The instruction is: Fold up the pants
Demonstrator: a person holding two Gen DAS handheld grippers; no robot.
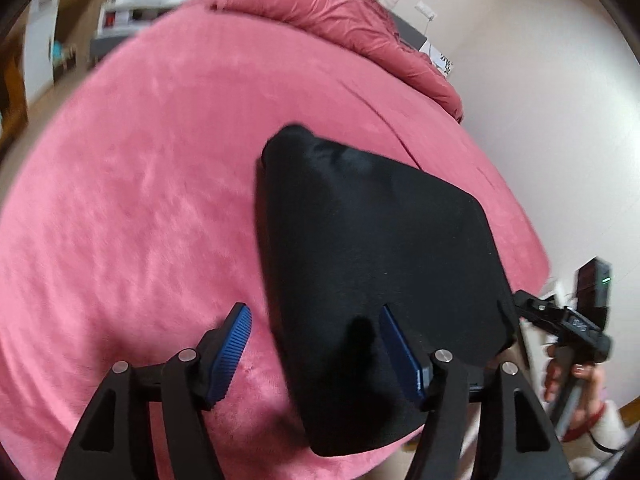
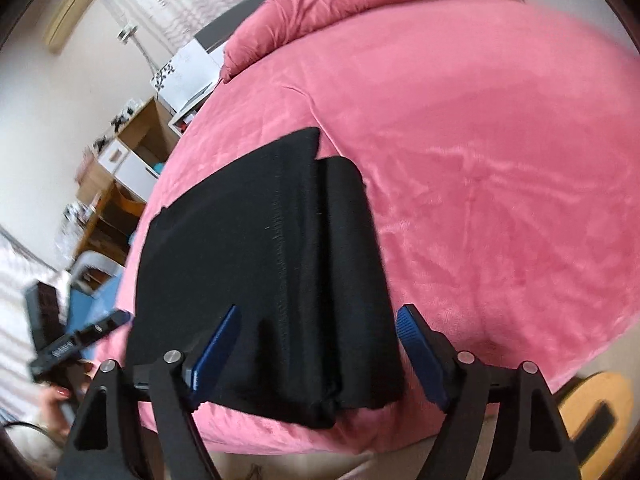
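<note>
Releasing looks like the step in hand: the black folded fabric pants (image 1: 372,264) lie as a flat, layered bundle on the pink plush bedspread (image 1: 140,208), close to its near edge, and both claws stand wide with nothing pinched. The left claw (image 1: 316,356) has one blue ribbed pad (image 1: 230,354) over bare bedspread and the other above the near corner of the cloth; the pants stretch ahead of it and to its right. The right claw (image 2: 320,354) straddles the near end of the bundle (image 2: 264,272), its pads clear on either side.

To finish well, I judge that each claw should lift straight off without snagging the top layer. The stepped edges ahead of the right claw hint at slight misalignment, so a light squaring nudge may help. Dragging a pad sideways could undo the fold.
</note>
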